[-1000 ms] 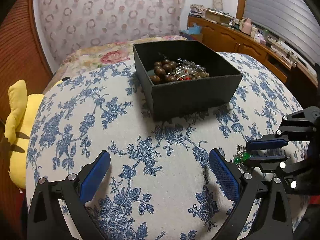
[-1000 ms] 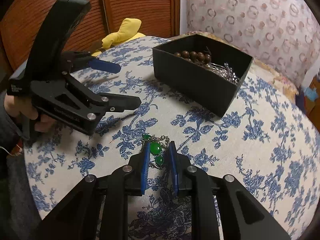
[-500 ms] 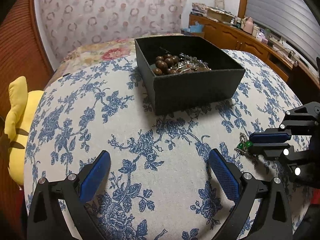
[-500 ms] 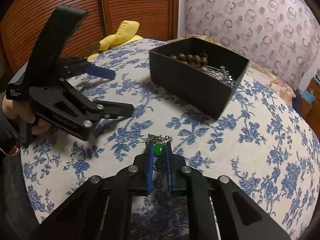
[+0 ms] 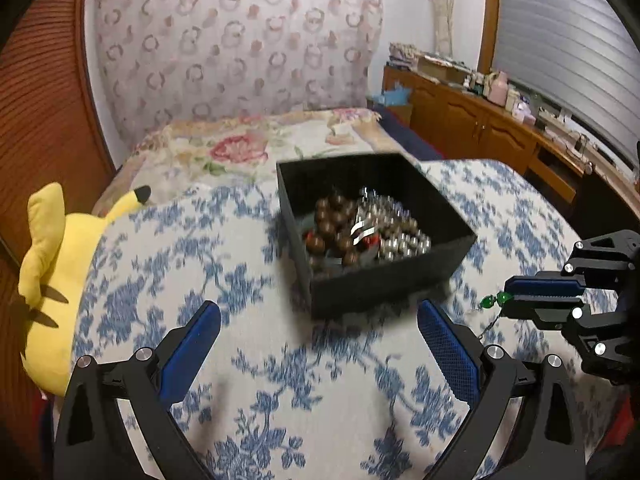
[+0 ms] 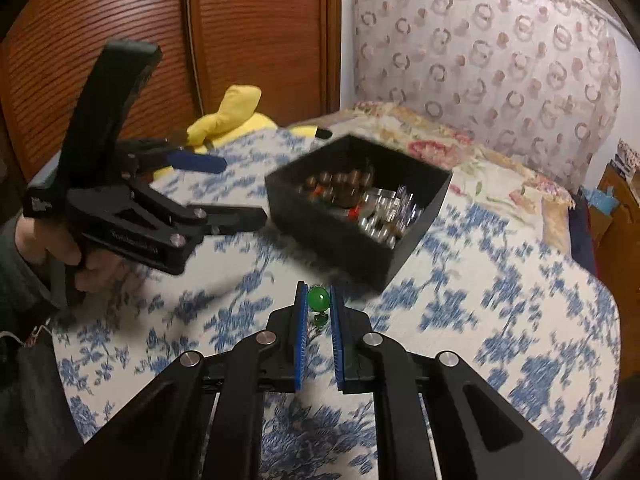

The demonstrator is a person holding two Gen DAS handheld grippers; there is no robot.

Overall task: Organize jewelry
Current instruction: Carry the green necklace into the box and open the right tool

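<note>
Blue-flowered white tabletop (image 5: 248,360) bearing black square jewelry box (image 6: 352,240) at 12 o'clock. Right gripper (image 6: 318,308) clamped on green-beaded chain necklace (image 6: 319,299); left gripper (image 5: 320,344) spread wide apart.

Patterned curtain (image 5: 240,48) behind, wooden sideboard (image 5: 480,124) right, slatted blind (image 5: 568,40), possibly window.

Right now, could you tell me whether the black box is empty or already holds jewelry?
Holds jewelry: the black box is open-topped, with brown beads and silvery pieces piled inside. Blur hides finer detail.
</note>
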